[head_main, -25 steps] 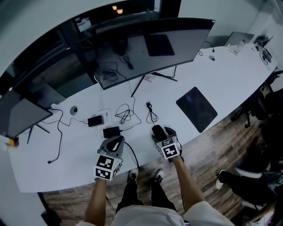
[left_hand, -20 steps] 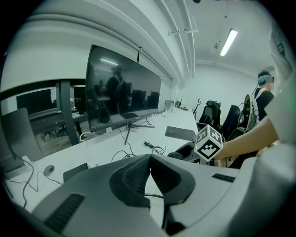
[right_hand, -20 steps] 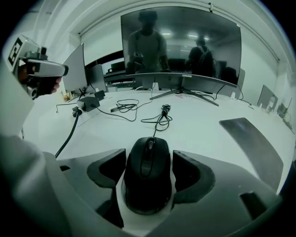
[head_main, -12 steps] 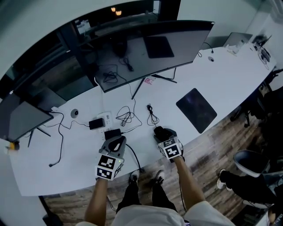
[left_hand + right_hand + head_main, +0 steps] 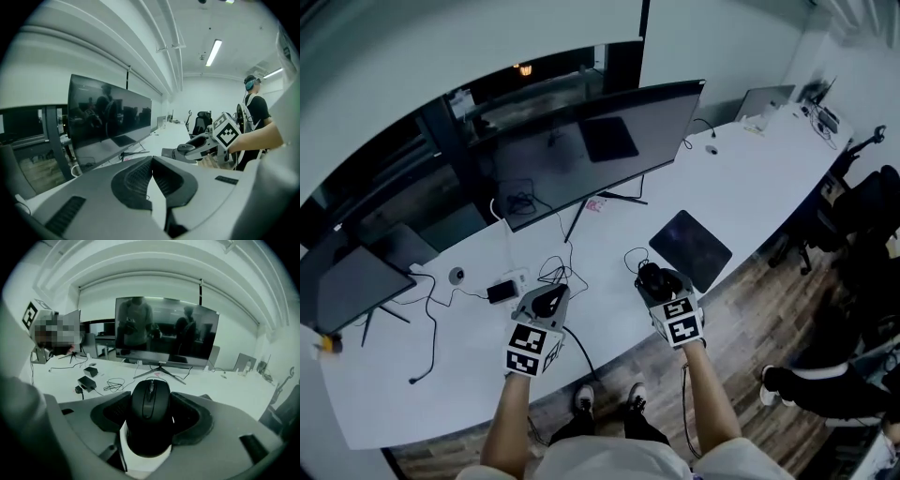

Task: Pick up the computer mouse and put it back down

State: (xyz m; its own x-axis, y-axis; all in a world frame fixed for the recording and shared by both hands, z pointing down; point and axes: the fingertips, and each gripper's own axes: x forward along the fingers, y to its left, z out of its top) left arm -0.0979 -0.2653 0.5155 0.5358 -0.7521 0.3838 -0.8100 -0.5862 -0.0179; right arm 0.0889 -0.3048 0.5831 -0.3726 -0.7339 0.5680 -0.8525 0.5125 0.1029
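Centrally, the right gripper (image 5: 660, 284), fingers just closed on the flanks of the computer mouse (image 5: 150, 408), holds it above the surface (image 5: 750, 178); the left gripper (image 5: 151, 173) idles, fingers together, empty.

Mouse (image 5: 150, 404) in right hand-held gripper (image 5: 659, 279) above desk (image 5: 750, 178) edge, mouse pad (image 5: 690, 248) just behind, monitor (image 5: 581, 155) farther back.

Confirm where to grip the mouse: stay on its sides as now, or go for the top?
Stay on the sides. The right gripper, its jaws just closed, presses the mouse on its two long flanks, coming from the tail end with the wheel pointing away. Those flanks are its narrowest, near-parallel faces; the domed top would likely let the pads slip.
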